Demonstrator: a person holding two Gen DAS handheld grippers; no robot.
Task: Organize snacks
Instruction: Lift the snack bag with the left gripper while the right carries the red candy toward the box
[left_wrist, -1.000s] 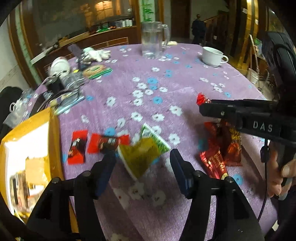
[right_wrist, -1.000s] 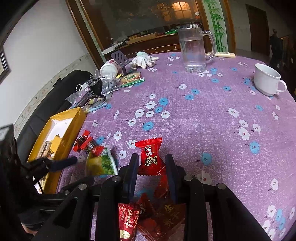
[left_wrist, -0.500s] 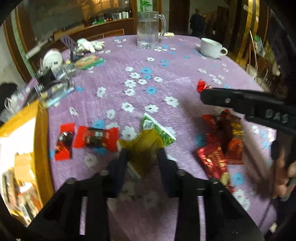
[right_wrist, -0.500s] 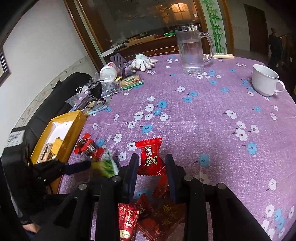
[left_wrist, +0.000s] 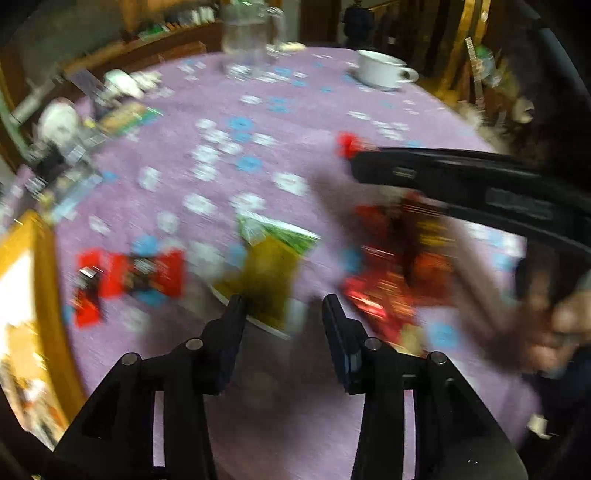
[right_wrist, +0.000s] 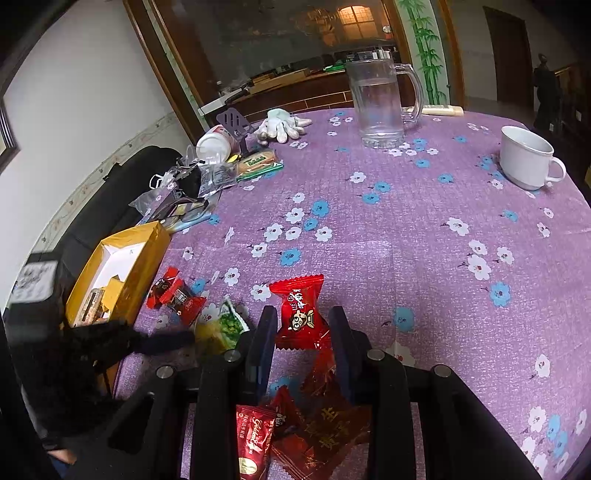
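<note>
On a tabletop (right_wrist: 406, 229) spread with purple flowered cloth, snacks lie scattered in front of two hand-held grippers. The left gripper (left_wrist: 282, 308), seen through heavy blur in its own view, points down at a yellow-and-green packet (left_wrist: 271, 267); its jaws are opening, the packet's near end lies between the fingertips, and whether the pads touch it cannot be told. From the right wrist view the same packet (right_wrist: 221, 326) lies flat just beyond the left gripper's dark fingers (right_wrist: 166, 341).

The right gripper (right_wrist: 303, 332) has its jaws narrowly apart around a red candy (right_wrist: 301, 314) printed with a cartoon face; the wrapper sits between the pads, but contact on either side cannot be told. Under that gripper lies a heap of red wrappers (right_wrist: 314, 439).

Two more red candies (right_wrist: 175, 295) lie beside an open yellow box (right_wrist: 147, 254) at the left edge of the tabletop, with some items already inside it. Farther back stand a glass mug (right_wrist: 380, 103) and a white cup (right_wrist: 528, 158), well apart from the snacks. Clutter, white gloves (right_wrist: 282, 122) and a white jar (right_wrist: 214, 144) crowd the far left.
</note>
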